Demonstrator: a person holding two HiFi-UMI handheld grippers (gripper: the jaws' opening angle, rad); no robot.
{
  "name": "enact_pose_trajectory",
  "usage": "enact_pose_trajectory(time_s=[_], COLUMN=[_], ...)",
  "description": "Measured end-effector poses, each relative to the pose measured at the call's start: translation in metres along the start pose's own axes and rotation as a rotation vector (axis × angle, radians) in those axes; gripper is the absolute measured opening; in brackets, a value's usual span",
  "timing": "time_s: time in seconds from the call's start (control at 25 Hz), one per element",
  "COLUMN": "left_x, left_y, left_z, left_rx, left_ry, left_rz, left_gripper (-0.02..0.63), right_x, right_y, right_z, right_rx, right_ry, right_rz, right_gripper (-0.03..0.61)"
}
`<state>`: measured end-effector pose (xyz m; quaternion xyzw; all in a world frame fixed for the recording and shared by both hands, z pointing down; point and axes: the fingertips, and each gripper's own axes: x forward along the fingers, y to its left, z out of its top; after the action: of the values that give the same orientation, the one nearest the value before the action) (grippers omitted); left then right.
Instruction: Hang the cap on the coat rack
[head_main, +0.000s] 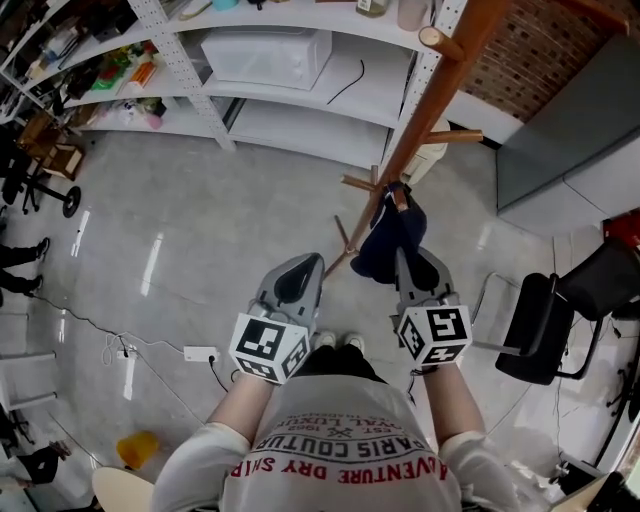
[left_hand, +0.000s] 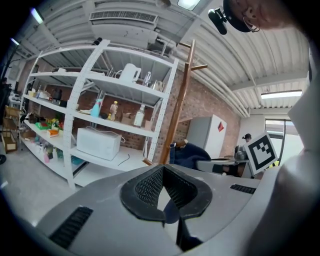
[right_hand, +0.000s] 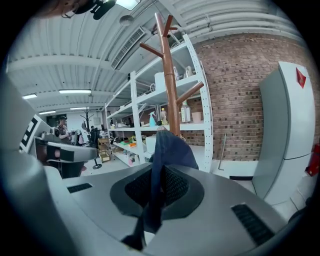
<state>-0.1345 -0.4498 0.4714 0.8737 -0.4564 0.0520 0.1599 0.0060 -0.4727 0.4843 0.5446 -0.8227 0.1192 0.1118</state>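
A navy cap (head_main: 388, 238) hangs against a low peg of the brown wooden coat rack (head_main: 440, 90). My right gripper (head_main: 402, 254) is shut on it. In the right gripper view the cap's cloth (right_hand: 167, 145) runs up from between the jaws of the right gripper (right_hand: 159, 172), with the rack's pole (right_hand: 171, 95) just behind it. The left gripper (head_main: 305, 264) is held beside the cap, a little to its left, shut and with nothing in it. The left gripper view shows the left gripper (left_hand: 162, 171) with its jaws together, and beyond it the cap (left_hand: 194, 154) at the rack (left_hand: 179, 100).
White metal shelving (head_main: 330, 105) with a white microwave (head_main: 265, 55) stands behind the rack. A black chair (head_main: 545, 325) is at the right and a grey cabinet (head_main: 570, 150) behind it. A power strip with a cable (head_main: 200, 353) lies on the floor at the left.
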Motion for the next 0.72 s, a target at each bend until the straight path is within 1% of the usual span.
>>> enact_pose_trajectory(time_s=[0.12,0.24,0.48,0.72], left_x=[0.002,0.004,0.012,0.022], left_y=[-0.003,-0.008,-0.012,-0.014], left_z=[-0.004,-0.01,-0.022,-0.031], left_rx=[-0.003,-0.008,-0.009,-0.015], left_ry=[-0.002,0.004,0.006,0.027], left_rz=[-0.001,-0.001,-0.003,0.023], left_gripper=[0.006,0.006,0.006,0.006], right_x=[0.013,0.025,0.056,0.078], right_y=[-0.009,-0.016,-0.019,-0.027], right_z=[-0.017,-0.028,-0.044,-0.073], right_rx=[0.01,0.07,0.058,0.059], right_ry=[0.021,0.033,0.084,0.175], right_rz=[-0.012,-0.007,0.015,0.02], right_gripper=[0.023,0.025,0.025,0.024])
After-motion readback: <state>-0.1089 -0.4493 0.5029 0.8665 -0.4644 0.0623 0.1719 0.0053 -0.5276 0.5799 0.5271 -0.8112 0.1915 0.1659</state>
